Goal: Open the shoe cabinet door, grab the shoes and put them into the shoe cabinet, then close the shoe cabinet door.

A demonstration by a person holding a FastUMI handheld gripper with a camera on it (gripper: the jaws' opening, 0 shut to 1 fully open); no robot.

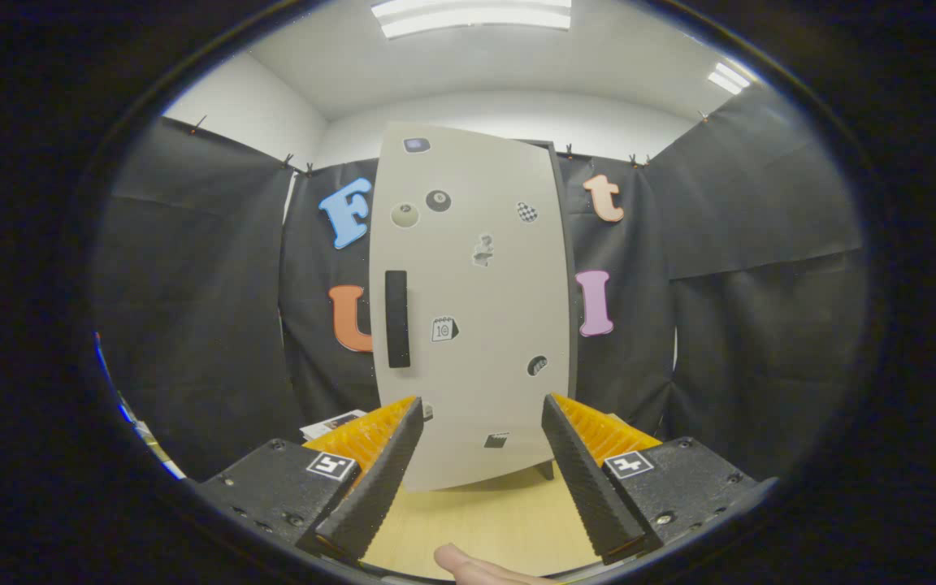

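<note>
The hand-held gripper [482, 410] is released, its two fingers spread wide with nothing between them but open air. Straight ahead at 12 o'clock, beyond the fingertips, stands the shoe cabinet [476, 309], its pale door [500, 366] shut and facing the camera. A dark vertical handle [397, 318] sits on the door's left side, at about 11 o'clock from the fingers and well apart from both. Small stickers [444, 328] are scattered over the door, among them two round ones near the top. The cabinet rests on a light wooden worktop [492, 520], and one short foot [547, 469] shows under its lower right corner. At 10 o'clock, just behind the left finger, some printed papers [334, 423] lie by the cabinet's base. At 6 o'clock, a person's fingertip [468, 563] shows between the finger roots. Ceiling lights [472, 16] glow overhead at 12 o'clock
</note>
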